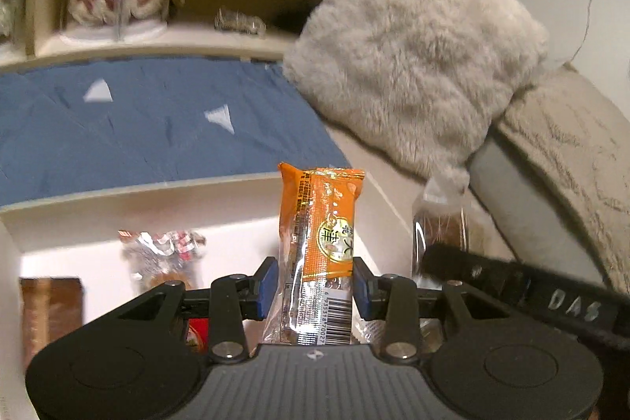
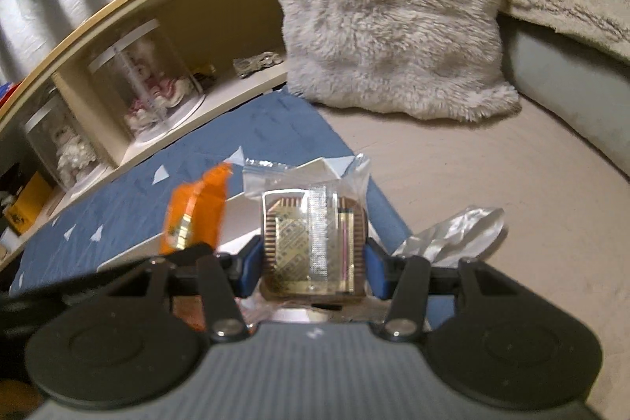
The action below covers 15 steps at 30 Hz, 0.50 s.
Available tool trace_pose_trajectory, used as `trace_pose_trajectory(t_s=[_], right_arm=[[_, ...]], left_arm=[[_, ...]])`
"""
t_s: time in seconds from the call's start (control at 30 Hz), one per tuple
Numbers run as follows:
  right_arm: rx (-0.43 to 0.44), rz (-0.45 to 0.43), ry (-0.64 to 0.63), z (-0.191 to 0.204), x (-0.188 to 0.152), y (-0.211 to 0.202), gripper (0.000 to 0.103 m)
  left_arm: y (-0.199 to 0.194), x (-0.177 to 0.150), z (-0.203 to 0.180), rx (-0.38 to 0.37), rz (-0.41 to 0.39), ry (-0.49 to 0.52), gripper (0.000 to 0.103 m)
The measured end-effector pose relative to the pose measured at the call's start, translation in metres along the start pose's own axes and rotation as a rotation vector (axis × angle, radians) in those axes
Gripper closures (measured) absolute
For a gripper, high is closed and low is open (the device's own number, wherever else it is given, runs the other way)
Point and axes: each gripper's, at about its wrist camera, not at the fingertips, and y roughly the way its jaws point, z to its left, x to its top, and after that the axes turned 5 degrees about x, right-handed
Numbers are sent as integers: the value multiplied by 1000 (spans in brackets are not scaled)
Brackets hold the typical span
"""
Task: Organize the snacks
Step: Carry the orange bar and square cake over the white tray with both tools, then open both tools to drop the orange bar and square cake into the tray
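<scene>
My left gripper (image 1: pixel 314 282) is shut on an orange snack bar (image 1: pixel 321 223) that stands upright between its blue pads, over a white box (image 1: pixel 130 215). In the box lie a red-and-white wrapped snack (image 1: pixel 165 247) and a brown packet (image 1: pixel 51 306). My right gripper (image 2: pixel 313 268) is shut on a clear-wrapped brown square cake (image 2: pixel 313 247). The same cake (image 1: pixel 439 227) shows to the right in the left wrist view, behind the right gripper's black arm. The orange bar (image 2: pixel 195 213) shows blurred at the left of the right wrist view.
The box stands on a blue mat (image 1: pixel 149 128) on a beige surface (image 2: pixel 492 184). A fluffy grey cushion (image 1: pixel 409 58) leans at the right. A low shelf (image 1: pixel 165 38) behind holds clear domes with figurines. A crumpled silver wrapper (image 2: pixel 453 231) lies to the right.
</scene>
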Motion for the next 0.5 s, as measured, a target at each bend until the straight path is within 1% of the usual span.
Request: trace_pose_trajectory(t_s=[0.1, 0.17, 0.3, 0.37, 0.43, 0.5], right_arm=[[7, 7, -2, -2, 5, 11, 45], [11, 19, -16, 0, 5, 17, 45], [18, 52, -62, 6, 6, 36, 45], [19, 67, -82, 9, 8, 48, 45], [13, 78, -101, 11, 7, 58, 44], [13, 73, -110, 12, 5, 66, 42]], left_arm=[[13, -5, 4, 7, 34, 9, 61], [18, -6, 8, 29, 50, 22, 61], [21, -7, 25, 73, 61, -4, 61], [21, -8, 33, 65, 60, -17, 61], [23, -8, 34, 68, 60, -10, 60], [24, -10, 31, 82, 58, 11, 59]])
